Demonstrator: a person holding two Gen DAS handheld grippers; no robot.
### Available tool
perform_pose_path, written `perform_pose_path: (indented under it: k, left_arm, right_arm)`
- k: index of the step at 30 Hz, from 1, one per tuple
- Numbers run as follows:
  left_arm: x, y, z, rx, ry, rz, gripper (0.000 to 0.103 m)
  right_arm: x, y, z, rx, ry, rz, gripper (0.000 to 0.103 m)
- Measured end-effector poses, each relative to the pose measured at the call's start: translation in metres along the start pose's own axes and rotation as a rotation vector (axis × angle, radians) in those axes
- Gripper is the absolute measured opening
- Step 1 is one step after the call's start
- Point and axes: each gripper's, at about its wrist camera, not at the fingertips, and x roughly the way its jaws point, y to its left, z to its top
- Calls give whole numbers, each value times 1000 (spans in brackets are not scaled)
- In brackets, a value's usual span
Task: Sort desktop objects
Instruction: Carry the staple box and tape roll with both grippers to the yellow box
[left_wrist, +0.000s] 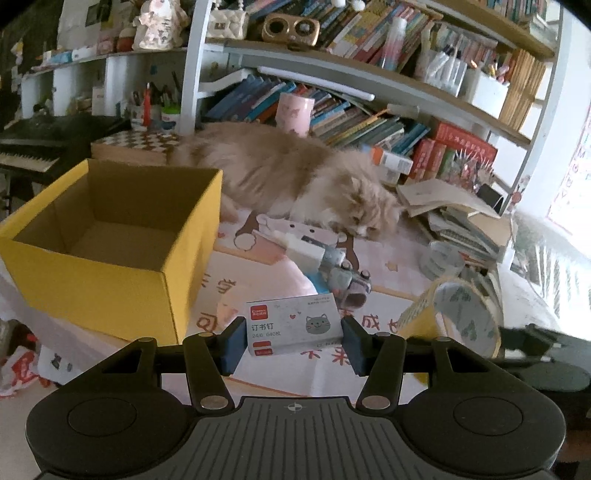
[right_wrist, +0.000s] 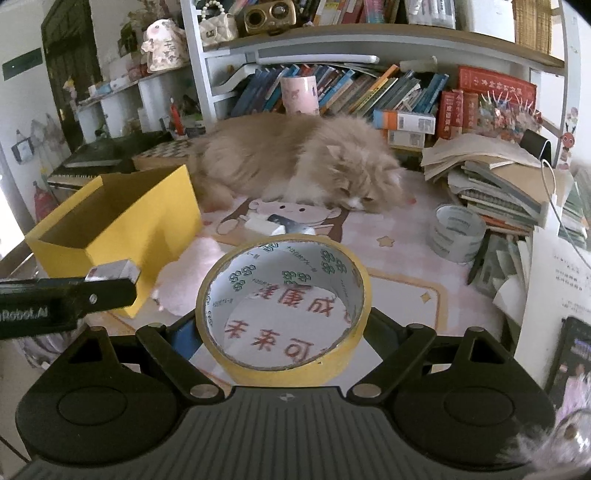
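Observation:
My left gripper (left_wrist: 293, 341) is shut on a small white staple box (left_wrist: 295, 328) with a grey cat face, held above the desk mat. An open yellow cardboard box (left_wrist: 110, 284) stands to its left and looks empty. My right gripper (right_wrist: 282, 332) is shut on a yellow tape roll (right_wrist: 282, 354), which also shows at the right of the left wrist view (left_wrist: 458, 317). The left gripper with the staple box (right_wrist: 114, 271) shows at the left of the right wrist view, beside the yellow box (right_wrist: 122, 236).
A fluffy tan cat (left_wrist: 295, 177) lies across the back of the mat. A white charger and small grey items (left_wrist: 325, 262) lie in front of it. A clear tape roll (right_wrist: 458, 232) sits by a pile of books (right_wrist: 498, 192). A pink plush (right_wrist: 188, 273) lies by the box.

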Motion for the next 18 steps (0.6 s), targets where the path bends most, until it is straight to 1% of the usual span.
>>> perform_pose_path:
  k: [11,18]
  left_arm:
    - [-18,40,-7,-6,-21,-46,54]
    - [-33,76,-15,-17,-14,-59,54]
  right_arm:
    - [-4,46,-10,-13,14,-43,88]
    - [-7,78,-16,-11,-3,-67,88]
